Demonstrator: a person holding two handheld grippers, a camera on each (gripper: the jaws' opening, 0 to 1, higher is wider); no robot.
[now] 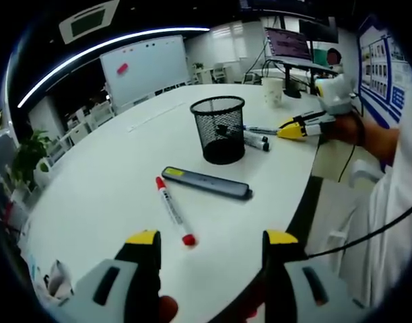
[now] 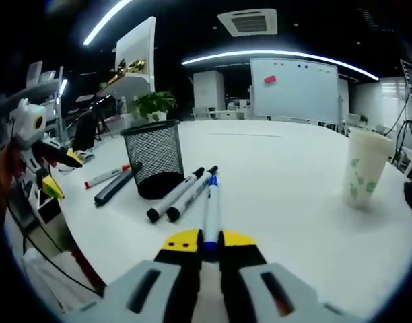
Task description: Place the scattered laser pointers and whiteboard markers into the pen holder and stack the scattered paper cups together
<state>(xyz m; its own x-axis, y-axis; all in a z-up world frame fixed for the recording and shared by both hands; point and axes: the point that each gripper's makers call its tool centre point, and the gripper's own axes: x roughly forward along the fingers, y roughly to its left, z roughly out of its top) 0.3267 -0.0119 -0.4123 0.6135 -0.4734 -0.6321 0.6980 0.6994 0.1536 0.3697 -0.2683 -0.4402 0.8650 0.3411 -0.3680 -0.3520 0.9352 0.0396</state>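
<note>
Your right tool (image 2: 206,241), at the bottom centre of the right gripper view, has its jaws pinched on the end of a blue-capped marker (image 2: 211,207) that still lies flat on the white tabletop (image 2: 287,202). Just left of it lie two black-capped markers (image 2: 182,195), and beyond them, left of centre, stands the black mesh pen holder (image 2: 154,160). A paper cup (image 2: 362,168) stands well apart at the right edge.

Your left tool (image 1: 211,239), at the bottom of the left gripper view, is wide open and holds nothing. Just above it lie a red-capped marker (image 1: 173,210) and a dark laser pointer (image 1: 206,182).

The grip is near the marker's tip, so it could pivot or slip when lifted, or nudge the neighbouring markers into rolling.
</note>
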